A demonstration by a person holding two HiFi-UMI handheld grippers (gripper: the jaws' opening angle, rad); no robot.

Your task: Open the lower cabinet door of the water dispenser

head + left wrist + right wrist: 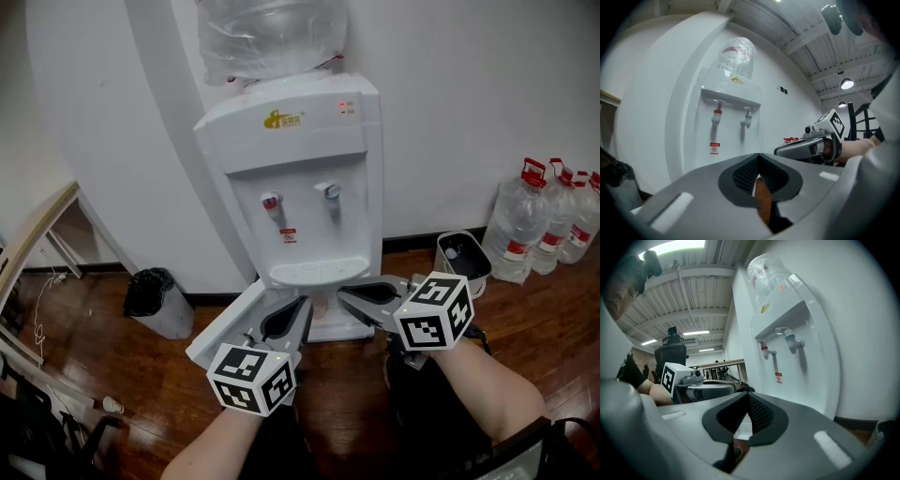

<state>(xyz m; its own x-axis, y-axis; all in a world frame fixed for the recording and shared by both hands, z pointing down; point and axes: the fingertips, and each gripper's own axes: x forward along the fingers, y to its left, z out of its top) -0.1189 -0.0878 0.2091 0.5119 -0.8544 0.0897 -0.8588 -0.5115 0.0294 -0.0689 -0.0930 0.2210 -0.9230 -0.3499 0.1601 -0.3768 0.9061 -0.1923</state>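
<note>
Against the white wall (450, 112), a white floor-standing plastic water dispenser (300, 169) is seen. A clear, crinkled plastic water bottle (272, 37) is seated upside down on its top; how much water is held in it cannot be told. To the left of the dispenser, a small black waste bin lined with a black bag (153, 292) is set on the dark wooden floor (347, 412), its contents being hidden. To the right, a grey open-topped tub with a dark rim (463, 253) is placed near the dispenser, with something pale lying in it. Further right, a group of large clear bottles with red caps and red labels (551, 225) is stood by the wall.

The lower cabinet door, a flat white panel (223, 330), is found at the foot of the dispenser, already swung out to the left and well away from the cabinet front. Above it, a red tap (272, 202) and a blue-grey tap (328, 191) are mounted over a white drip tray (314, 272).

The left gripper (302, 309) is held just beside the opened door; whether it is touched cannot be told. Its jaws are drawn together at the tips, with nothing clamped between them. The right gripper (345, 296) is held near it, before the cabinet, its jaws likewise closed on nothing.
</note>
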